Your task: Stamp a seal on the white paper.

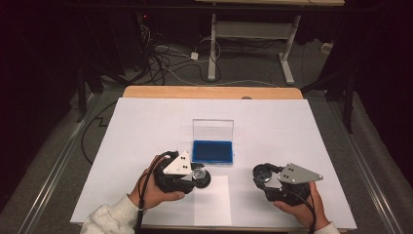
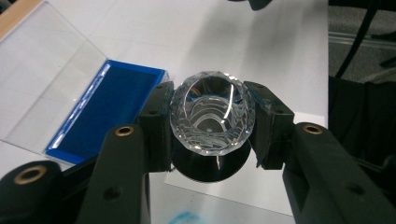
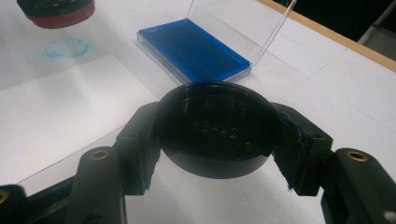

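Observation:
My left gripper [image 1: 199,174] [image 2: 212,126] is shut on a round stamp [image 2: 212,109] with a faceted clear crystal top and a black base. It holds the stamp just above the table, left of a small white paper sheet [image 1: 212,200]. In the right gripper view the stamp's [image 3: 56,10] red underside hangs above a faint blue ring mark [image 3: 67,46]. At the front right, my right gripper [image 1: 264,174] [image 3: 217,140] is shut on a round black cap [image 3: 217,128], held low over the table. An open blue ink pad [image 1: 212,151] [image 2: 109,105] [image 3: 191,49] lies between and beyond both grippers.
The ink pad's clear lid [image 1: 213,129] stands upright behind it. A white cover [image 1: 146,122] spreads over the wooden table [image 1: 209,91]. A blue smear [image 2: 184,217] marks the surface under my left gripper. Cables and a desk frame [image 1: 212,48] lie on the floor beyond.

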`<action>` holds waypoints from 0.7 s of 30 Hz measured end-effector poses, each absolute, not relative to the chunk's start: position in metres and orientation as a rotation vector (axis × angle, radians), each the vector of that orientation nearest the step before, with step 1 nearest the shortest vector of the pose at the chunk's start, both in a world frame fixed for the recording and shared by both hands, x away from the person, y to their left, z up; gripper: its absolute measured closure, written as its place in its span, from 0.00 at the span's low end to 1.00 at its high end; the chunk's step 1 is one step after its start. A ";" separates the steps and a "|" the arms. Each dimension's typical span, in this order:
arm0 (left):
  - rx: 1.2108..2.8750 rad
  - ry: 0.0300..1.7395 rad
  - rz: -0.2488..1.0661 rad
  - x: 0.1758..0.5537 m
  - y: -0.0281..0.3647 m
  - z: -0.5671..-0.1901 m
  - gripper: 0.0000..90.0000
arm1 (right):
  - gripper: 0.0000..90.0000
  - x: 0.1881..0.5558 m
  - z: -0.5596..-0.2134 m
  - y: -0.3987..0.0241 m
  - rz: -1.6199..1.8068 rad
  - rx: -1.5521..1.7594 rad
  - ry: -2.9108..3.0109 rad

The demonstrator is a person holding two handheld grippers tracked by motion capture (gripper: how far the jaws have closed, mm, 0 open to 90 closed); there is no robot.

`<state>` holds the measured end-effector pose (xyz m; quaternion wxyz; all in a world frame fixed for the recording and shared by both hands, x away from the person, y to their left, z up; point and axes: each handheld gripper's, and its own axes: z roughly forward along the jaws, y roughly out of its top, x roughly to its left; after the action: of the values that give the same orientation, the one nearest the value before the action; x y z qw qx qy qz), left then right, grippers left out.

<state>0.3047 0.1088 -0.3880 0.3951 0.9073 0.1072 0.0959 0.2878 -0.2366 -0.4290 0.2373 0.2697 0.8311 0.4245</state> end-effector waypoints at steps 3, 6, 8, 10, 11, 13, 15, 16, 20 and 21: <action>2.325 0.255 0.237 0.302 0.104 -0.392 0.61 | 0.43 0.288 -0.430 -0.236 1.159 0.737 2.282; 2.335 0.248 0.226 0.300 0.100 -0.395 0.61 | 0.43 0.288 -0.430 -0.236 1.159 0.743 2.285; 2.334 0.252 0.223 0.299 0.098 -0.396 0.61 | 0.43 0.288 -0.430 -0.236 1.155 0.738 2.286; 2.337 0.247 0.224 0.297 0.097 -0.397 0.61 | 0.43 0.288 -0.430 -0.236 1.156 0.734 2.289; 2.335 0.249 0.218 0.297 0.096 -0.398 0.61 | 0.43 0.288 -0.430 -0.236 1.154 0.732 2.290; 2.339 0.242 0.202 0.296 0.094 -0.400 0.61 | 0.43 0.288 -0.430 -0.236 1.155 0.731 2.292; 2.347 0.237 0.196 0.296 0.092 -0.402 0.61 | 0.43 0.288 -0.431 -0.235 1.152 0.730 2.293; 2.351 0.232 0.193 0.296 0.091 -0.403 0.61 | 0.43 0.288 -0.431 -0.235 1.149 0.734 2.293; 2.359 0.225 0.194 0.294 0.088 -0.406 0.61 | 0.43 0.287 -0.431 -0.234 1.147 0.732 2.296; 2.361 0.224 0.193 0.294 0.087 -0.407 0.61 | 0.43 0.288 -0.431 -0.234 1.145 0.732 2.295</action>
<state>0.2941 0.0868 -0.4065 0.3719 0.9211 0.0876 0.0754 0.2876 -0.2344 -0.4314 0.2351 0.2666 0.8363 0.4174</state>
